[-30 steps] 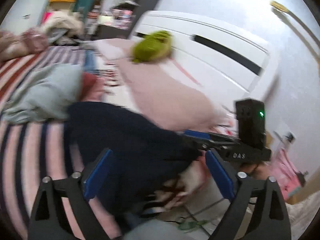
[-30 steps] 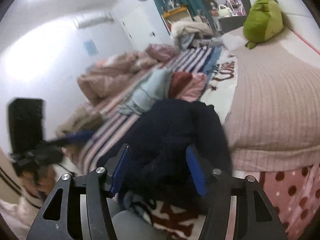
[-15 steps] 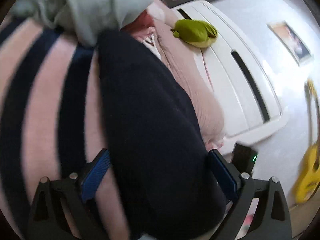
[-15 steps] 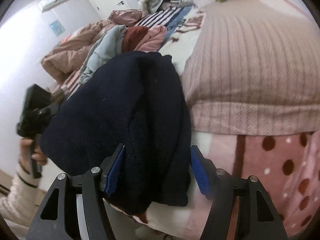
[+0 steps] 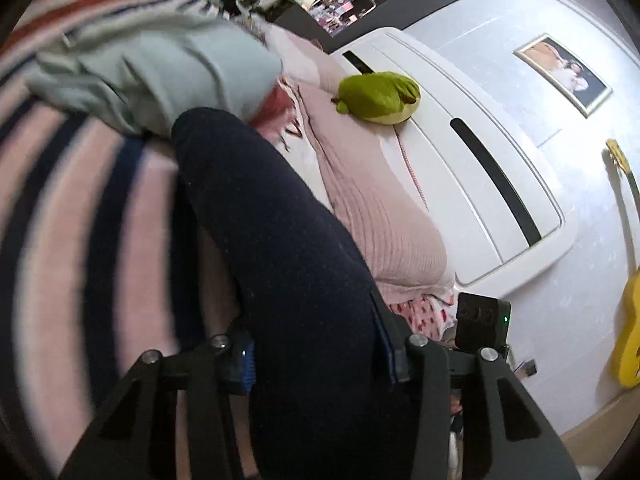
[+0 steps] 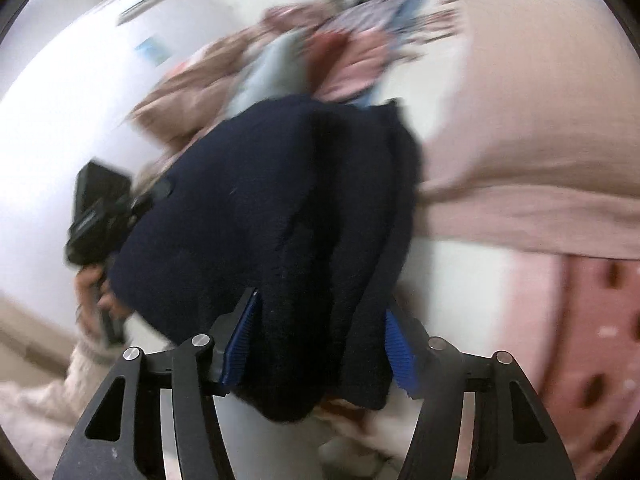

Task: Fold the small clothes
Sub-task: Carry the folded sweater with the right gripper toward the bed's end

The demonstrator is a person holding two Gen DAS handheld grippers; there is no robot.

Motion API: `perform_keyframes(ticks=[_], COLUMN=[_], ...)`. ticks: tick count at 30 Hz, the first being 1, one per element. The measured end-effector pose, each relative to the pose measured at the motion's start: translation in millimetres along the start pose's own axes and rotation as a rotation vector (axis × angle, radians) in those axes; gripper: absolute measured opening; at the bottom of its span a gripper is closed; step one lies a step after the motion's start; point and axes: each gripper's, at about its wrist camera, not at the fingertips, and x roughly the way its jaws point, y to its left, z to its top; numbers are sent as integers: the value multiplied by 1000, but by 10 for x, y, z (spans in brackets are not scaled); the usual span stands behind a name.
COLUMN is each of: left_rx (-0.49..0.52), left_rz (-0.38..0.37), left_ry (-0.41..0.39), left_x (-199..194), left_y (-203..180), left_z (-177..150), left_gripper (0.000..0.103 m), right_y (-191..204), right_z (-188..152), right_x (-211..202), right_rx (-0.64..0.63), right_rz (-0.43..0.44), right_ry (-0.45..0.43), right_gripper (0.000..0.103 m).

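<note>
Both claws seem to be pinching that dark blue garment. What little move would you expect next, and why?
Probably lowering it flat onto the striped bedspread to start a fold. The left gripper and right gripper each clamp the navy garment, which is bunched and draped between them, not spread out.

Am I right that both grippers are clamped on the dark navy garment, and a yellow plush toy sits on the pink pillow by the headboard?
Not quite: the plush toy is green, not yellow, as the left wrist view shows. The rest holds: the left gripper and right gripper are both shut on the dark navy garment, and the toy sits on the pink pillow by the headboard.
</note>
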Motion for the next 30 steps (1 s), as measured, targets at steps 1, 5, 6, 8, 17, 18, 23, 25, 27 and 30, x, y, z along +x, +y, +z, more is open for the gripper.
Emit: perform_keyframes(ticks=[1, 5, 6, 8, 17, 18, 23, 25, 27, 30], left_rx=[11, 36, 32, 15, 14, 15, 79, 125, 181, 247], left_rz=[24, 113, 125, 130, 125, 131, 183, 195, 216, 264], left_ry=[3, 113, 128, 139, 146, 138, 41, 22, 3, -44], left_x=[-141, -467, -482, -513, -447, -421, -573, -705, -848, -1190], left_y=[35, 270, 325, 436, 551, 548, 300, 159, 4, -196], left_z=[2, -55, -58, -60, -50, -35, 129, 201, 307, 524], left_gripper=[43, 52, 55, 60, 63, 54, 33, 30, 29, 28], right_y=[84, 297, 313, 279, 135, 153, 315, 416, 591, 860], right_z=[3, 167, 234, 388, 708, 730, 809, 861, 928, 1069], right_x=[88, 375, 423, 553, 1255, 1287, 1256, 1140, 1066, 1002], right_rx=[-18, -61, -65, -43, -1, -9, -61, -79, -122, -155], right_rz=[51, 98, 92, 100, 203, 214, 227, 231, 222, 234], right_ry=[25, 82, 85, 99, 266, 260, 203, 156, 123, 67], right_gripper=[53, 54, 60, 76, 79, 63, 37, 30, 28, 27])
